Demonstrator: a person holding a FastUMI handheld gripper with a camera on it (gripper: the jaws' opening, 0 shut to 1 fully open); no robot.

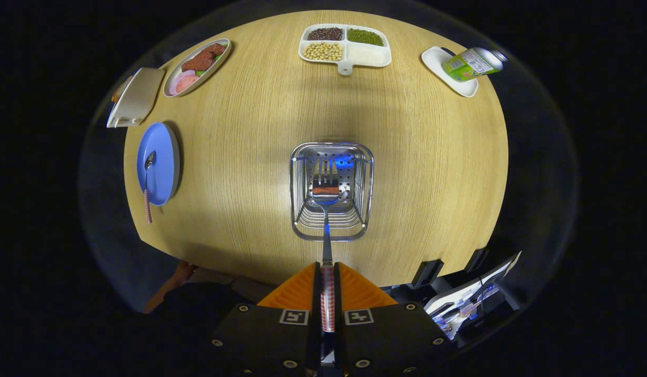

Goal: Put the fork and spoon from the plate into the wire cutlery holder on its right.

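Note:
My gripper (327,272) is shut on the checked handle of a metal fork (325,183). The fork points straight ahead of the fingers, tines forward, and its head hangs over the open top of the wire cutlery holder (297,183) in the middle of the round wooden table. Far off to the left sits the blue plate (164,157). A spoon (147,178) with a checked handle lies on it, the handle end sticking out over the plate's near rim.
At the table's far side stand a white divided tray of beans (365,55), an oval dish of food (197,67), a white lidded box (137,97) and a white dish (441,63) bearing a tipped green can (472,64). A person's arm (169,285) shows below the near edge.

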